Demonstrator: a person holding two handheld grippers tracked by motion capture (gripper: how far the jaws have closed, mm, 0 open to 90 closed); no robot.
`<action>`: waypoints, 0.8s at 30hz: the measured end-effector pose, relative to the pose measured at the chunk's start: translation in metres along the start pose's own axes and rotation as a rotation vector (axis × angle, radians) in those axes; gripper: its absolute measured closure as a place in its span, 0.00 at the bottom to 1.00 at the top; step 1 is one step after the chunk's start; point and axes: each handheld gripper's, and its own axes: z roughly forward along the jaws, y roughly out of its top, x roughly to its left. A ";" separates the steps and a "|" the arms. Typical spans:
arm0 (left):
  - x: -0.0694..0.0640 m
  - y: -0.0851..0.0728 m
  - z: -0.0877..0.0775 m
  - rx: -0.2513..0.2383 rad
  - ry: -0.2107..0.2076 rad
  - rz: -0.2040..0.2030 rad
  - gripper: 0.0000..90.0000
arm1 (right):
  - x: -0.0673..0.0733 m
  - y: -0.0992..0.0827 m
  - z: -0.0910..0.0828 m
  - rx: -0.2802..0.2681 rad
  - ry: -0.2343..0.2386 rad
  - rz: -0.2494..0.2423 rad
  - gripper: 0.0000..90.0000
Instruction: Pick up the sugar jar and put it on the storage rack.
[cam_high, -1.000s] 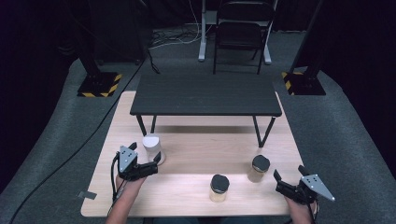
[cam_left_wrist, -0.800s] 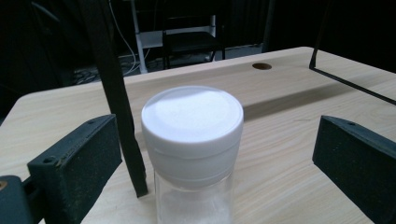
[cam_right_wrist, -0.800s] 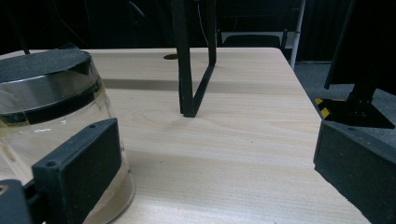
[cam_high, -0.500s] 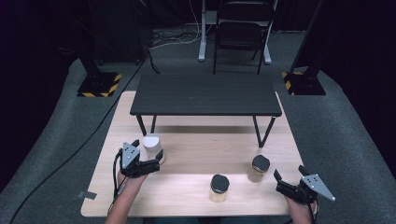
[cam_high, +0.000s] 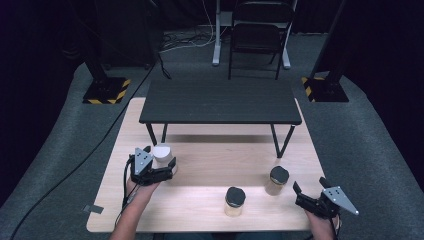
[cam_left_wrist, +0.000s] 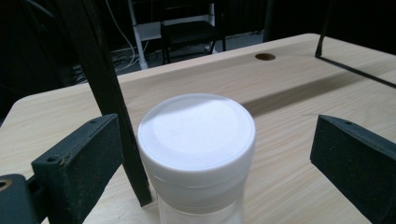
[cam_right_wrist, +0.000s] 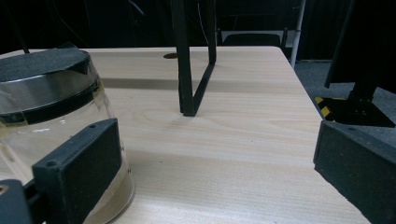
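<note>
Two tools, three jars on wooden desk (cam_high: 210, 155).
Left tool (cam_high: 167, 170) open around white-lidded jar (cam_left_wrist: 196, 154), not touching; right tool (cam_high: 300, 196) open, beside black-lidded jar (cam_right_wrist: 51, 116).

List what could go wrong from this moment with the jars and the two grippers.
1. The left gripper is open around the white-lidded jar, which sits nearer one jaw; closing off-centre may push or tip it.
2. That jar stands right beside a leg of the small black table; lifting or swinging it could knock the leg.
3. The right gripper is open with a dark-lidded jar just beyond its left jaw; a sideways move might bump it.
</note>
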 end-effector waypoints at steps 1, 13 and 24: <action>0.001 0.000 0.002 0.006 0.000 -0.008 0.02 | 0.000 0.000 0.000 0.000 0.000 0.000 0.00; 0.008 -0.003 0.010 0.039 0.008 -0.047 0.09 | 0.000 0.000 0.000 0.004 0.000 0.002 0.00; 0.007 -0.003 0.016 0.054 0.035 -0.038 0.28 | -0.001 0.000 0.000 0.005 -0.002 0.004 0.01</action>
